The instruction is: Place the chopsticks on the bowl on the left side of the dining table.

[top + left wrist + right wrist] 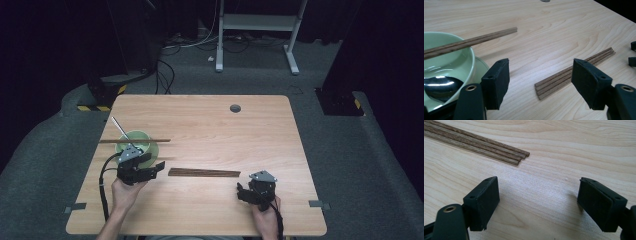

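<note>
A bundle of several brown wooden chopsticks (203, 173) lies flat on the table between my two grippers; its near end (564, 80) shows between my left jaws, farther off. My left gripper (154, 167) (540, 83) is open and empty, beside a pale green bowl (145, 142) (454, 60). A pair of chopsticks (134, 141) (469, 42) rests across the bowl's rim, and a metal spoon (120, 128) (441, 86) stands in it. My right gripper (242, 192) (537, 205) is open and empty, just short of the bundle's other end (499, 150).
The light wooden table (200, 120) has a round grey cable hole (235, 108) near its far edge. Beyond it lie grey carpet, cables and a white desk frame (257, 30). Each gripper trails a black cable (103, 192).
</note>
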A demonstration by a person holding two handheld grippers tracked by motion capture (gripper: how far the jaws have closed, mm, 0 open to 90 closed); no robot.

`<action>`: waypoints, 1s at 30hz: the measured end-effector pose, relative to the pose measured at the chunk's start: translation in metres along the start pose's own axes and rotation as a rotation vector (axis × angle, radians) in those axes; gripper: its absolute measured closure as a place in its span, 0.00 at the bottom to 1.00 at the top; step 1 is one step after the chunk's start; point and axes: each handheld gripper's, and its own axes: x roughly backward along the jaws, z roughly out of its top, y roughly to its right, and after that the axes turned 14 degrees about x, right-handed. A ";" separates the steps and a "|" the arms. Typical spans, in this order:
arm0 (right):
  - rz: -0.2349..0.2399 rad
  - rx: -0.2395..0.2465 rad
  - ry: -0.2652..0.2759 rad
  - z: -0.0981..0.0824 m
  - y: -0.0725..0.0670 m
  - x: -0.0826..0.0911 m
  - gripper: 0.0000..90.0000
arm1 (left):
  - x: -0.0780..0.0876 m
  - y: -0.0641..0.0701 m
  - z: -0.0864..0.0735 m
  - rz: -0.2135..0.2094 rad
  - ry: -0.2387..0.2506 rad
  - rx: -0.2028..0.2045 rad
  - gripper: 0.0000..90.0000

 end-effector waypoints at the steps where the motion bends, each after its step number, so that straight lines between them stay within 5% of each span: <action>1: 0.000 -0.002 -0.001 0.000 0.000 0.000 0.19 | 0.000 0.000 -0.002 -0.002 0.000 0.001 0.35; 18: 0.000 0.000 0.000 0.000 0.000 0.000 0.19 | -0.002 -0.002 -0.025 -0.005 0.001 -0.005 0.35; 30: 0.000 0.000 0.000 0.000 0.000 0.000 0.19 | -0.018 -0.005 -0.048 0.054 -0.029 -0.033 0.35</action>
